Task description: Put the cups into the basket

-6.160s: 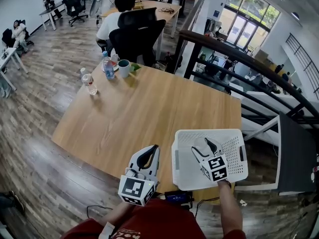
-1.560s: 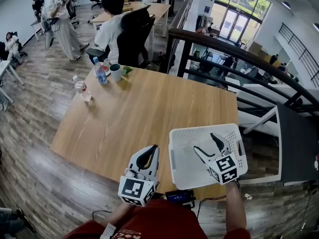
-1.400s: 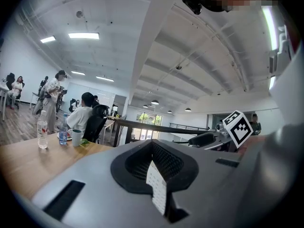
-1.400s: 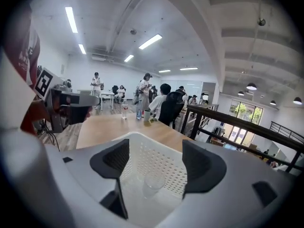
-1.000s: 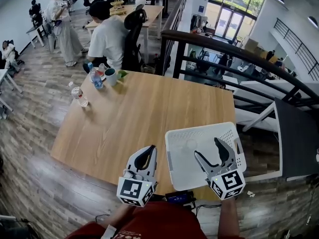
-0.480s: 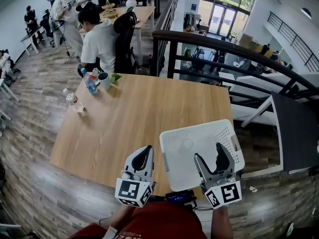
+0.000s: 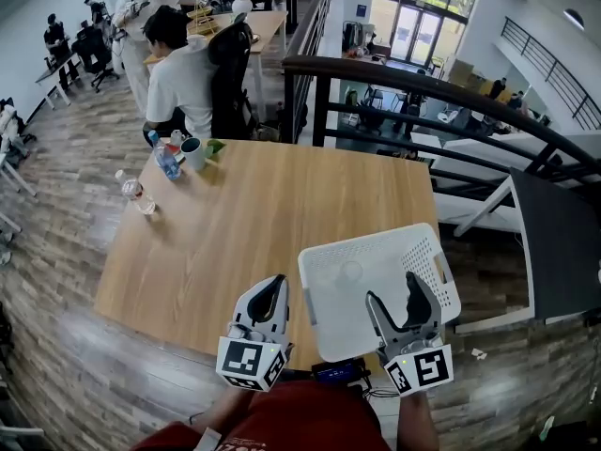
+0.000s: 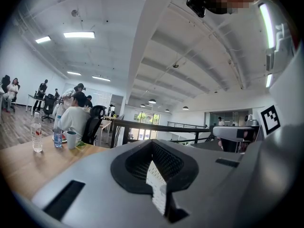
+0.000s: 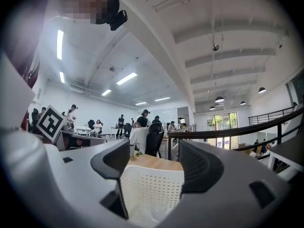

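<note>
White plastic basket (image 7: 368, 241) is sitting at the wooden table's (image 7: 282, 205) near right corner, seemingly with 1 clear cup (image 7: 352, 272) inside. I'm holding the right gripper (image 7: 391, 290) wide and empty over it, and the left gripper (image 7: 274, 287) pinched together on nothing. 1 mug (image 7: 193, 151) is standing far off, perhaps left to fetch.

Open-plan office with a grey-brown plank floor (image 7: 66, 205). A pale wooden surface (image 7: 282, 205) stands beside a black railing (image 7: 324, 111). Daylight enters through tall windows (image 7: 413, 7) at the far end. Strip lights (image 8: 78, 34) line the white ceiling (image 8: 190, 56).
</note>
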